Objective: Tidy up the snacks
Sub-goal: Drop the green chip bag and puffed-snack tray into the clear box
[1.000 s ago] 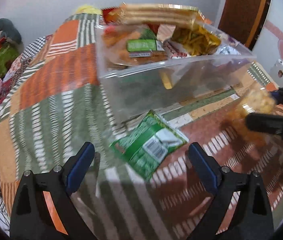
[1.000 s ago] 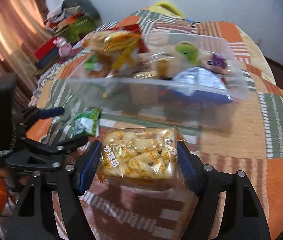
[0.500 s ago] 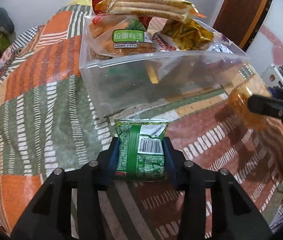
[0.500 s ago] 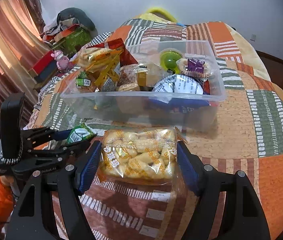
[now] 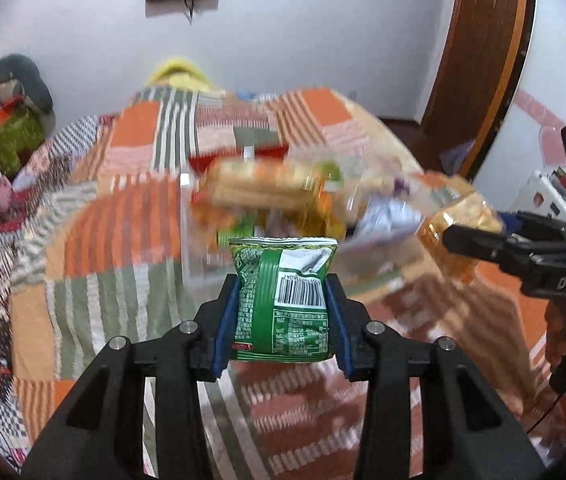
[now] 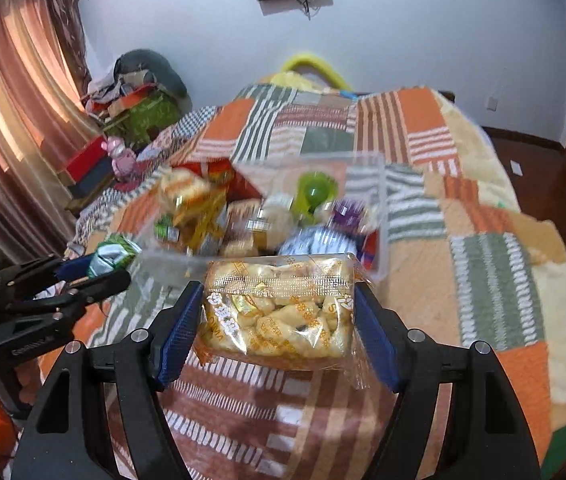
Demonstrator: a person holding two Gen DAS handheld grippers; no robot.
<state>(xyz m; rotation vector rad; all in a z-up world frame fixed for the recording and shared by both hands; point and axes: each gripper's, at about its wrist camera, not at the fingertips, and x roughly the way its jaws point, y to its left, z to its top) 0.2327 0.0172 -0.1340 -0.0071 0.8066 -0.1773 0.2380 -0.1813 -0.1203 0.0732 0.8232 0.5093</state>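
The green packet (image 5: 285,300) was up off the quilt (image 5: 95,248), pinched upright between the blue pads (image 5: 225,322) of the left gripper (image 5: 283,316), its barcode side facing the camera and its crimped top edge level with the near wall of the clear bin (image 6: 379,216). A second earlier it had lain flat on the quilt in front of the bin with the jaws spread wide on either side; half a second earlier the jaws had closed on it while it was still low. Now it had been lifted, and the blurred background suggested the gripper was moving toward the bin. The right gripper (image 6: 277,320) was clamped across a clear bag of yellow puffed snacks (image 6: 279,312), as in both earlier frames, and that bag had also come up, so that it hung just before the bin's near wall. From the right wrist the left gripper (image 6: 95,270) showed at the left edge with the green packet (image 6: 113,254) in its tips, near the bin's left corner; from the left wrist the right gripper (image 5: 479,240) showed at the right with the snack bag (image 5: 455,220). The bin was already heaped with packets, a green cup (image 6: 315,194) among them. By my reading both loose snacks were in hand and raised, so what remained was to carry each over the rim and release it; the full bin left little room, and a packet dropped on the heap could slide off.
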